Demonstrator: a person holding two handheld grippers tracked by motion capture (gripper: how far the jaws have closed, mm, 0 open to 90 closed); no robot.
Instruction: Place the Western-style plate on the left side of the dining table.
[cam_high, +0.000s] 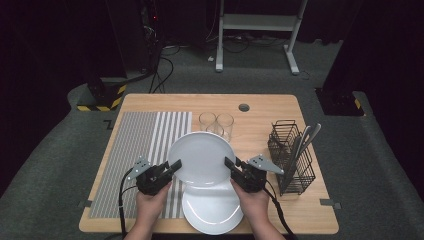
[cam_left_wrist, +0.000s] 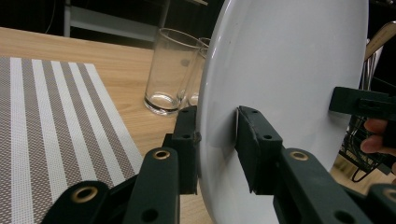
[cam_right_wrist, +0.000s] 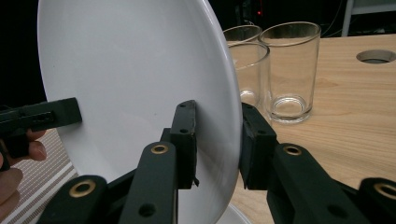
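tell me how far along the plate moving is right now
Done: the upper plate is lifted off the lower plate, which lies flat at the table's near edge. In hand: the left gripper and right gripper clamp its opposite rims. Left, probably: setting it down, perhaps on the striped placemat. The two glasses and the cutlery basket look untouched.

1. The raised white plate (cam_high: 201, 156) covers the far part of the lower plate (cam_high: 212, 212) beneath it
2. The two glasses (cam_high: 216, 123) stand partly behind that raised plate's rim
3. Cutlery (cam_high: 305, 139) in the wire caddy (cam_high: 291, 157) is too small to identify
4. Both forearms are cut off at the bottom edge
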